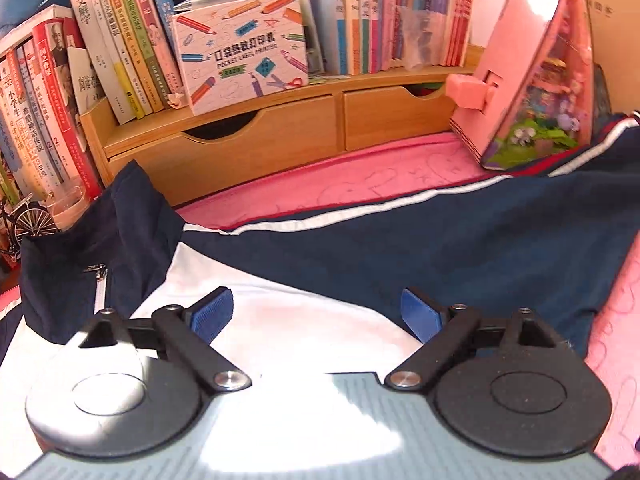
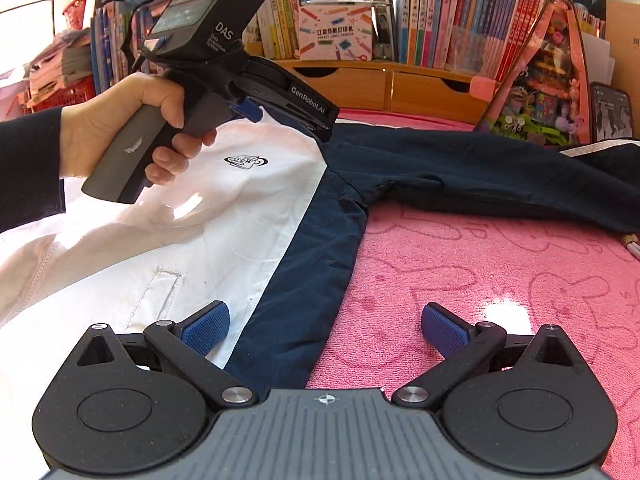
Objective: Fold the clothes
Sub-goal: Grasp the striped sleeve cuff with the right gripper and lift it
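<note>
Both hand-held grippers (left (image 1: 318,314), right (image 2: 325,326)) agape over spread jacket (image 2: 304,216)

The jacket (image 2: 224,216) is white and navy with white-and-red stripes; the towel (image 2: 500,288) is pink with an embossed, possibly bear-shaped, pattern; tool pads (image 2: 206,330) are blue.

The navy-and-white zip jacket (image 2: 224,216) lies spread on the pink embossed towel mat (image 2: 500,280), its 1 visible sleeve (image 2: 500,168) stretched to the right. Behind the jacket stands the wooden desk shelf with 2 drawers (image 1: 256,140), books (image 1: 360,12) on it. Right of the jacket's collar (image 1: 100,240), behind the sleeve, leans the pink triangular toy house (image 1: 536,80). The left gripper (image 1: 316,314) hovers over the jacket's chest; the right gripper (image 2: 324,328) over its right edge.
</note>
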Action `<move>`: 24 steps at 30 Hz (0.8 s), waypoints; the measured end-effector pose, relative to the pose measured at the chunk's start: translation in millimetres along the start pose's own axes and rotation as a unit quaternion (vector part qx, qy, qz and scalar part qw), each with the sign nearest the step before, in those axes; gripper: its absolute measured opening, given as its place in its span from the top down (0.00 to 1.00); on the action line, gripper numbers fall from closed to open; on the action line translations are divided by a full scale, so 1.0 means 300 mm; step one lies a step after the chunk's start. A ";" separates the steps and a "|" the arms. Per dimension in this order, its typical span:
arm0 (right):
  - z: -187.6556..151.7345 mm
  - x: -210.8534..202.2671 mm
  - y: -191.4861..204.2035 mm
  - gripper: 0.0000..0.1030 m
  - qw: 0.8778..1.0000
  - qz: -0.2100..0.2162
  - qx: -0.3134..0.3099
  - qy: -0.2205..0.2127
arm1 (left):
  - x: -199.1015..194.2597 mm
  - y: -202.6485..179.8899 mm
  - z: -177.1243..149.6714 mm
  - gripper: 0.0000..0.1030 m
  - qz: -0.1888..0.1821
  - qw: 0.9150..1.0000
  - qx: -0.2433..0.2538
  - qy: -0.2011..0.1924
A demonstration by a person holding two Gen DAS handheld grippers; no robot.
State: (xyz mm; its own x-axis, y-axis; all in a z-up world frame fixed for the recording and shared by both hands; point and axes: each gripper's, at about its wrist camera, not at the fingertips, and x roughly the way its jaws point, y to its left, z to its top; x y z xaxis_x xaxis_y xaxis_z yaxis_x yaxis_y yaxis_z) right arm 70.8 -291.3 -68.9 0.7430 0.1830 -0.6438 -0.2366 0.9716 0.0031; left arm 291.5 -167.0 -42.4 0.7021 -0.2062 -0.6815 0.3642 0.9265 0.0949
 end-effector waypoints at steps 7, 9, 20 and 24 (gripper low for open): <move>0.001 0.002 -0.006 0.00 1.000 0.002 -0.001 0.000 | 0.162 0.028 0.050 0.01 0.035 0.998 -0.055 -0.003; 0.002 0.005 -0.007 0.00 1.000 0.002 -0.001 0.000 | 0.190 0.042 0.071 0.00 0.048 0.997 -0.064 -0.006; 0.006 -0.013 -0.040 0.00 1.000 0.016 0.022 -0.011 | 0.263 0.077 0.150 0.03 0.088 0.993 -0.077 -0.011; 0.020 -0.077 -0.239 0.00 0.990 -0.009 0.130 -0.058 | 0.160 0.112 0.112 0.07 0.041 0.994 -0.094 -0.028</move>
State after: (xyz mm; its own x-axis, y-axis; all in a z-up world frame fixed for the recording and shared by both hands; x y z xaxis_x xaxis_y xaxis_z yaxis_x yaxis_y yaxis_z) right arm 74.4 -364.3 -49.6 0.8165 0.1667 -0.5528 -0.0652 0.9779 0.1986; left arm 357.9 -156.4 -47.6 0.7597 -0.1404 -0.6350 0.1881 0.9821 0.0080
